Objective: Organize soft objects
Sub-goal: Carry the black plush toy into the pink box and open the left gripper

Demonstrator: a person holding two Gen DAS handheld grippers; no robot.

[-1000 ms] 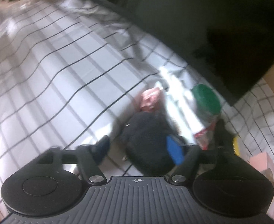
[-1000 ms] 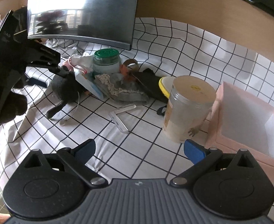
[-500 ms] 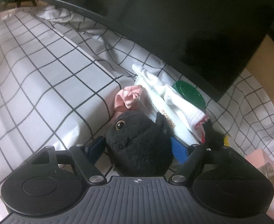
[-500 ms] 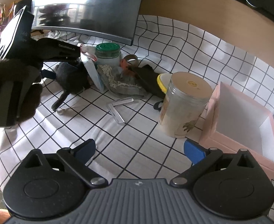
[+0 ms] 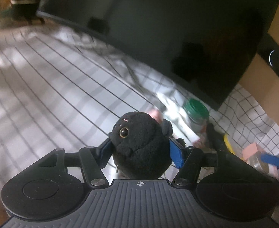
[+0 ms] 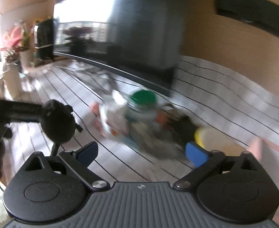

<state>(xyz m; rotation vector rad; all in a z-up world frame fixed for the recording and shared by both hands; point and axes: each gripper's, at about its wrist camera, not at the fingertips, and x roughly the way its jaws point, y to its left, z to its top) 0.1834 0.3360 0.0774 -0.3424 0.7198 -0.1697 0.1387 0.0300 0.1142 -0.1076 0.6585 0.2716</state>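
Observation:
A black plush toy (image 5: 139, 142) with a round amber eye is clamped between the blue pads of my left gripper (image 5: 141, 150), lifted clear of the checked cloth (image 5: 44, 87). The right wrist view shows the same plush toy (image 6: 58, 123) hanging at the left, held by the left gripper. My right gripper (image 6: 141, 152) hovers above the cloth with its jaws wide and closing, nothing between them. Beyond it lies a blurred heap of soft things: white cloth (image 6: 116, 114), a grey patterned fabric (image 6: 154, 140) and a dark item (image 6: 185, 127).
A green-lidded jar (image 6: 142, 102) stands in the heap below a big dark screen (image 5: 177, 28). A yellow-rimmed container (image 6: 206, 134) and a pink box (image 6: 268, 148) sit at the right. A potted plant (image 6: 16, 43) stands far left.
My left gripper has closed on the black plush and lifted it off the cloth. The right gripper has swung left and up, so the big jar and pink box slid out of view.

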